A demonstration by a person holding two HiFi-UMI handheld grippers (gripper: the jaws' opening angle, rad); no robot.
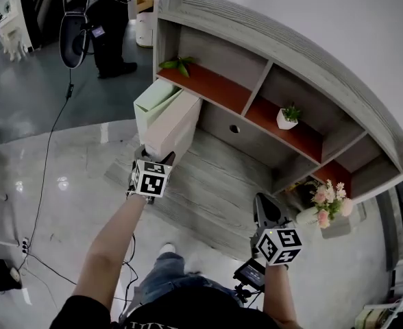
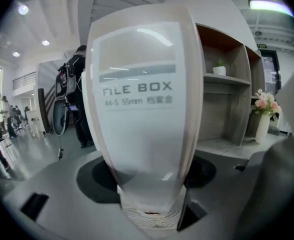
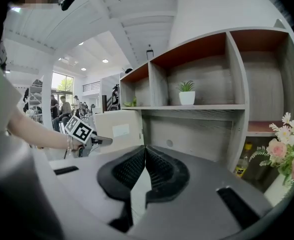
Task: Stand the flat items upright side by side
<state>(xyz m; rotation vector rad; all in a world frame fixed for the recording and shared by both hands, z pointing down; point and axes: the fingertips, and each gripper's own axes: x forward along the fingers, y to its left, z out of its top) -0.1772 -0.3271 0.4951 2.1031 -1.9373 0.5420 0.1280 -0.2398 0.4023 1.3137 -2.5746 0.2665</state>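
Open-plan office. Grey desk hutch (image 1: 304, 46) with cubbies, labelled file box (image 2: 142, 109), polished floor (image 1: 57, 149), recessed ceiling lights (image 3: 105, 61), people (image 3: 63, 110) seated at far end.

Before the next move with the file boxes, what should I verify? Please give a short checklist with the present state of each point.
1. Left gripper holds the pale file box: ok, its fingers press on both sides of the spine.
2. Pale file box is upright: ok.
3. It sits beside the green file box: ok, they are side by side; whether they touch, cannot tell.
4. Its bottom rests fully on the desk top: cannot tell, the gripper hides the bottom edge.
5. Right gripper is free to help: ok, its fingers are together with nothing between them.
6. Potted plant is clear of the boxes: ok, it stands apart on the shelf.
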